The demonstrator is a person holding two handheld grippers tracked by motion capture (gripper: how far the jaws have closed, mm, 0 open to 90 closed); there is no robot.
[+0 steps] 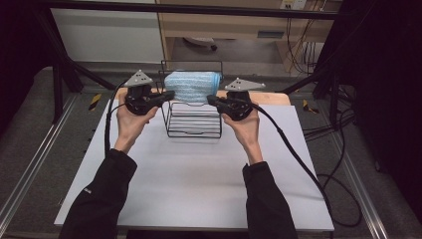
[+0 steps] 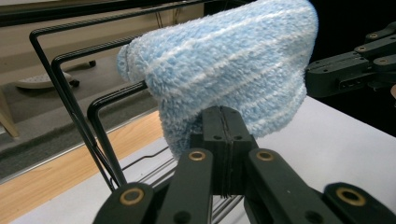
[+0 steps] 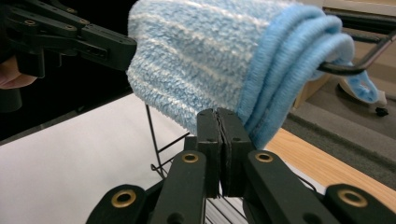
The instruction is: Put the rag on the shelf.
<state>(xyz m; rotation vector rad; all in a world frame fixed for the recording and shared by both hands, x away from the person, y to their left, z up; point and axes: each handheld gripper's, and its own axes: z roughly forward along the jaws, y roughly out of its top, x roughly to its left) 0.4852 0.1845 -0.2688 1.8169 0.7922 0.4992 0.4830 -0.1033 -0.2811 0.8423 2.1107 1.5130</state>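
Note:
A fluffy light-blue towel (image 1: 191,85) (image 2: 224,65) (image 3: 196,60) hangs folded over the top of a black wire rack (image 1: 194,119) at the back middle of the white table top (image 1: 199,174). My left gripper (image 1: 171,94) (image 2: 223,112) is at the towel's left lower edge, jaws shut flat together with no cloth seen between them. My right gripper (image 1: 210,99) (image 3: 218,114) is at the towel's right lower edge, also shut, its tips just in front of the cloth. Each gripper points inward toward the other across the rack.
The rack's wire loops (image 2: 70,107) rise behind and beside the towel. A wooden strip (image 1: 278,97) runs along the table's far edge. Cables (image 1: 298,159) trail from the right gripper across the table's right side. Black frame bars (image 1: 64,69) stand at the back.

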